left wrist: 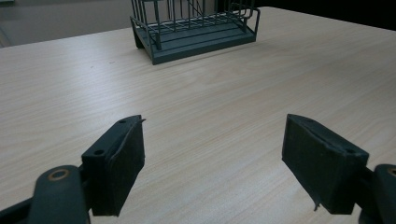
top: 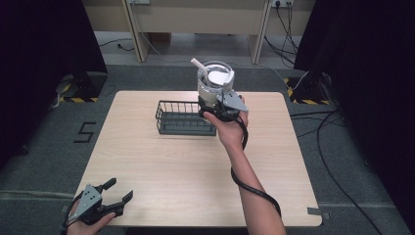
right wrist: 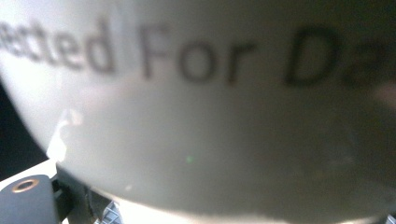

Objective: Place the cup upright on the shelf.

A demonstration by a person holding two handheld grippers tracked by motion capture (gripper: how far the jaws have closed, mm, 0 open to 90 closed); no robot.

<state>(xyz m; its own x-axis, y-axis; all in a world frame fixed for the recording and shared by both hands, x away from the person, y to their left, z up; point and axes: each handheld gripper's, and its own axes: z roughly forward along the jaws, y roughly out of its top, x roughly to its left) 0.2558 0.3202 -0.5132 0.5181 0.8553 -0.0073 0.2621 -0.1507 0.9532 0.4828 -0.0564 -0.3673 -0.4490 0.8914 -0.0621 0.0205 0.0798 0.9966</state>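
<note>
We carry the cup (top: 214,83), clamped in the right gripper (top: 221,108), just right of the wire basket (top: 183,117); next lower it inside. Left gripper (top: 110,198) idles agape, well short of the basket.

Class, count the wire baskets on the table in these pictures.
1. The wire basket stands at the table's far middle, just left of the cup held up by the right gripper.

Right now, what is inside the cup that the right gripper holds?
In the high view the cup, held by the right gripper, shows a white straw slanting out and something white and rounded inside. Its lower contents are hidden by the wall.
</note>
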